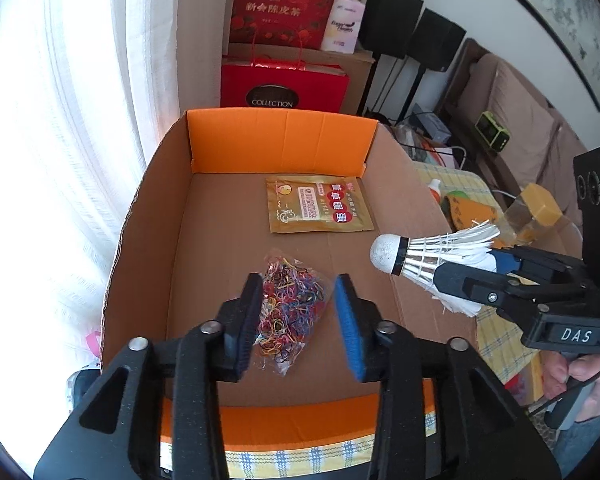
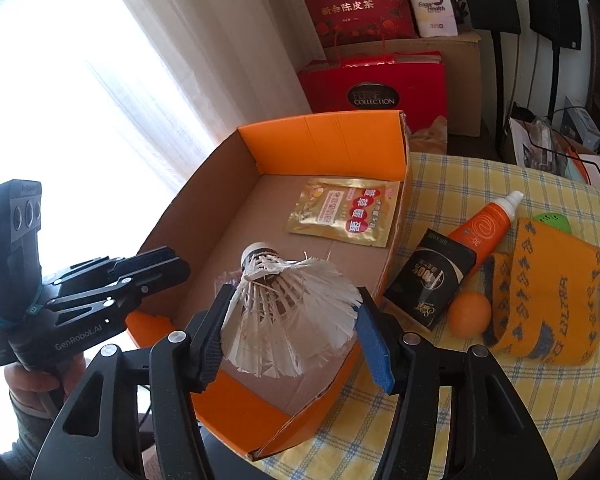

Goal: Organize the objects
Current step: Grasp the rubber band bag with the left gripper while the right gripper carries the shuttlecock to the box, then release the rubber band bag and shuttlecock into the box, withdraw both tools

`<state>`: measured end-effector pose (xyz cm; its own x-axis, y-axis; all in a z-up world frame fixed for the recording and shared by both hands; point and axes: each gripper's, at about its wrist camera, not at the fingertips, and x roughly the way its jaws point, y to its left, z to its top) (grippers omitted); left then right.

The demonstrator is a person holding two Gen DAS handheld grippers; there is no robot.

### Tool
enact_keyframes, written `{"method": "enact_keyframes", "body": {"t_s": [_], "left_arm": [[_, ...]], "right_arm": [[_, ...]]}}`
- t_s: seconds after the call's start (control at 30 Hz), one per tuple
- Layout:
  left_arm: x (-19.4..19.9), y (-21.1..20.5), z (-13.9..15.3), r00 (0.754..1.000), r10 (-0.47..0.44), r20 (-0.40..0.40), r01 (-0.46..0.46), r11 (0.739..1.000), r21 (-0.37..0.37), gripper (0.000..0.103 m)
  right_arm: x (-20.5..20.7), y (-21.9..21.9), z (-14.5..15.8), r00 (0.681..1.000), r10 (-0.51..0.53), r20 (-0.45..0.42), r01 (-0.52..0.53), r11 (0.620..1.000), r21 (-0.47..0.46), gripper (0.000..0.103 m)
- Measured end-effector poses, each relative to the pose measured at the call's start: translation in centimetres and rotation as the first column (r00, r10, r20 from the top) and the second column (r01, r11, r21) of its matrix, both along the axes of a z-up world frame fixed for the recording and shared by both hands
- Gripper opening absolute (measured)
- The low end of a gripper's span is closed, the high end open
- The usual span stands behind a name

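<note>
Filling up: packet [image 1: 320,204] and rubber bands [image 1: 290,304] lie in the box [image 1: 278,140] beneath spread left tongs [image 1: 300,320]; right tongs [image 2: 290,336] pinch the shuttlecock [image 2: 288,312]; bottle [image 2: 486,226], ball [image 2: 470,314], sock [image 2: 548,292] wait on the worktop [image 2: 500,400].

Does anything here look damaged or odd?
The shuttlecock held by the right hand-held gripper has frayed, splayed feathers. The cardboard box has a torn near corner.

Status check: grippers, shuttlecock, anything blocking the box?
Left gripper open above rubber-band bag. Right gripper shut on shuttlecock, over box. Nothing blocking.
</note>
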<state>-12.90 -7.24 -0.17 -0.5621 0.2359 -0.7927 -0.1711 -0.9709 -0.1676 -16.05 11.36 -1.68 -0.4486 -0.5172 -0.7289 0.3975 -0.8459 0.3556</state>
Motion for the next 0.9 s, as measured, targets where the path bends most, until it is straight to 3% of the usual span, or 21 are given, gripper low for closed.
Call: {"method": "enact_keyframes", "body": {"t_s": [0.1,0.2,0.33,0.57,0.8,0.87,0.9], "left_arm": [[0.1,-0.1,0.4,1.0,0.016,-0.016,-0.016,1.0,0.011,0.068],[0.3,-0.2,0.8,0.999,0.028,-0.021,-0.028,0.999,0.032,0.078],[0.4,-0.1,1.2,0.999,0.032,-0.02,-0.031,0.999,0.04,0.079],[0.7,0.3,1.8,0.999,0.03,-0.026,-0.028,0.996,0.083,0.092],[1.0,2.1,2.4,0.999,0.004,-0.037,-0.002,0.997,0.071,0.092],[1.1,2.7,2.4,0.999,-0.012,-0.038,0.015,0.997,0.08,0.103],[1.2,3.1,2.5,0.999,-0.023,-0.038,0.026,0.996,0.089,0.103]], "right_arm": [[0.5,-1.0,-0.5,0.999,0.034,-0.002,-0.034,0.999,0.032,0.063],[1.2,-1.5,-0.5,0.999,0.05,-0.021,-0.048,0.997,0.067,0.067],[1.8,-1.3,0.1,0.998,0.044,-0.041,-0.041,0.997,0.067,0.07],[2.5,1.0,2.2,0.997,-0.004,-0.079,0.007,0.999,0.037,0.072],[3.8,4.0,3.2,0.992,-0.057,-0.11,0.064,0.997,0.053,0.077],[4.2,4.9,3.2,0.991,-0.074,-0.114,0.081,0.995,0.06,0.079],[4.4,5.4,3.2,0.99,-0.084,-0.115,0.092,0.994,0.066,0.079]]}}
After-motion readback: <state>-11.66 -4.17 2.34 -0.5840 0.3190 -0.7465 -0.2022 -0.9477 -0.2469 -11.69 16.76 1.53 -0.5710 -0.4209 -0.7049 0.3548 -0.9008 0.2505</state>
